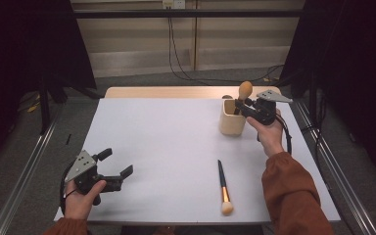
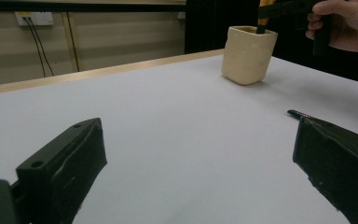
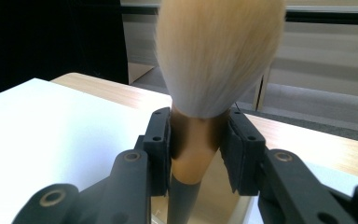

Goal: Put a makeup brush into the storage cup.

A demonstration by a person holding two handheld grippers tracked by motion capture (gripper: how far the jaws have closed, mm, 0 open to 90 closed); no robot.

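Left gripper (image 1: 116, 172): held low over the near left of the table (image 1: 156, 142), jaws spread wide, nothing between them.
Loose brush (image 1: 223, 188): laid flat near the front edge (bristles toward the person).
Cup (image 1: 232, 119): stood at the far right.
Right gripper (image 1: 239, 104): jaws closed on the large brush (image 3: 200, 135) at its golden ferrule, above the cup.
Handling: judged light, rigid in the handle, soft in the bristles; best taken at ferrule or handle.

A white surface (image 1: 166, 142) with a light wooden far edge carries two things. A cream holder cup (image 1: 232, 118) stands upright toward the far right. A makeup brush (image 1: 223, 187) with a dark handle lies flat near the front edge, well apart from the cup, its pale bristles pointing toward the person.
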